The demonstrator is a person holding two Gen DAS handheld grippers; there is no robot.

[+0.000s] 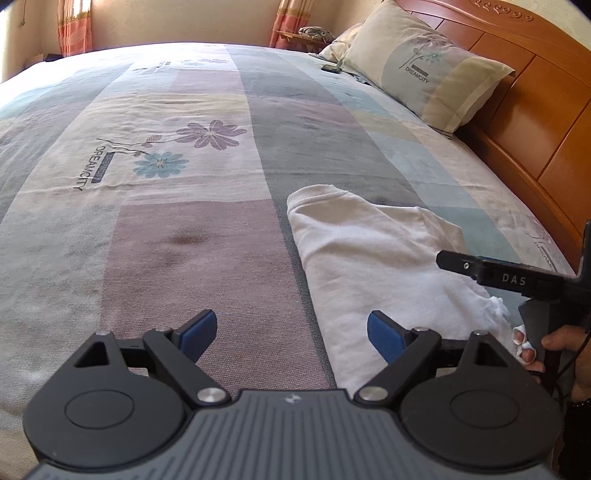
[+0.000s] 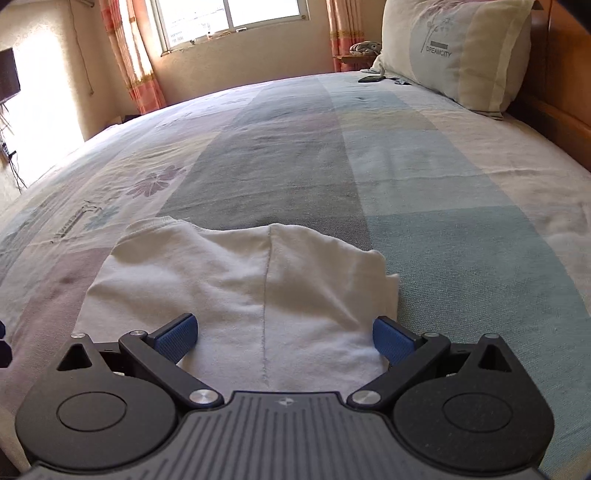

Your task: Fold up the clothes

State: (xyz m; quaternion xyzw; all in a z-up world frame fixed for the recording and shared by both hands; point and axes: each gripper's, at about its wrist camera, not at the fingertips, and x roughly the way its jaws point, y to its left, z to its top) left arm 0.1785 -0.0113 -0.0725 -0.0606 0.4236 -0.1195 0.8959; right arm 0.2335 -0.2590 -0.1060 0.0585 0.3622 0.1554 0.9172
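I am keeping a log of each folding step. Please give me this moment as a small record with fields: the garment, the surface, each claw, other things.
garment: white shirt, partly folded, lying flat
surface: bedspread with colour blocks and flowers
left claw: open, empty, over the shirt's left edge
right claw: open, empty, above the shirt
other things: pillow by the wooden headboard; dark phone near the pillow

We count one white garment (image 2: pixel 236 291) on one bed (image 2: pixel 461 206), two pillows, the front one (image 1: pixel 428 70) overlapping the rear one (image 1: pixel 341 42), one dark phone (image 2: pixel 370 78), two grippers, left (image 1: pixel 291 334) and right (image 2: pixel 284 338), and one window (image 2: pixel 229 18).
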